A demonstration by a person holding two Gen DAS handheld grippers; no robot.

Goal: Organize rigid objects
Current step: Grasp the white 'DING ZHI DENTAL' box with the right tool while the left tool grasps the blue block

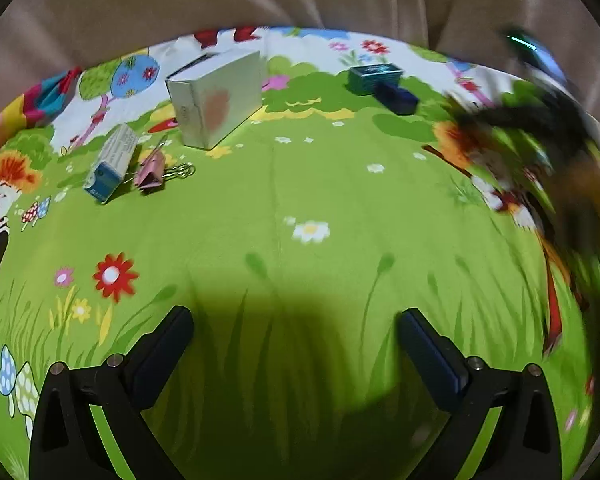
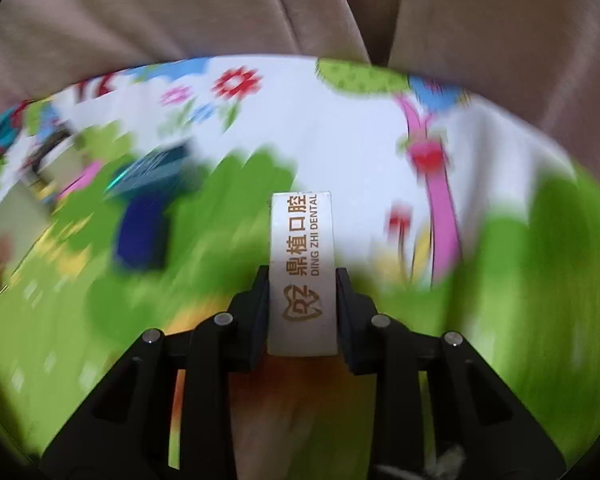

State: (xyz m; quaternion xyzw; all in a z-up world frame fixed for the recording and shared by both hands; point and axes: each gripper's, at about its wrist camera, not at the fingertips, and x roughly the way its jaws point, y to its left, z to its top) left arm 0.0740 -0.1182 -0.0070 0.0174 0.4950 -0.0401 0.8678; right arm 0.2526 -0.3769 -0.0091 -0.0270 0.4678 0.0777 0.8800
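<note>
- Nearest the viewer, the left gripper hangs over the bare green part of the printed cloth, its jaws wide apart with nothing between them.
- Far left on the cloth lies a blue-and-white carton on its side; a pink binder clip sits just beside it on the right, apparently touching.
- Right of these and farther back stands a large white box, tilted on the soft surface and apart from the clip.
- Farther right, near the far edge, a teal box rests with a dark blue box touching its near corner; these two read as a pair already placed together, though that is a judgement.
- At the right, the right gripper is clamped on a slim white box printed "DING ZHI DENTAL", one black finger pressing each long side; the box is carried clear above the cloth, and the blurred surroundings suggest it is in transit.
- Progress, as judged: early to middle. One item is in hand, the carton, clip and large box lie ungrouped at the left, and no clear destination is visible.
</note>
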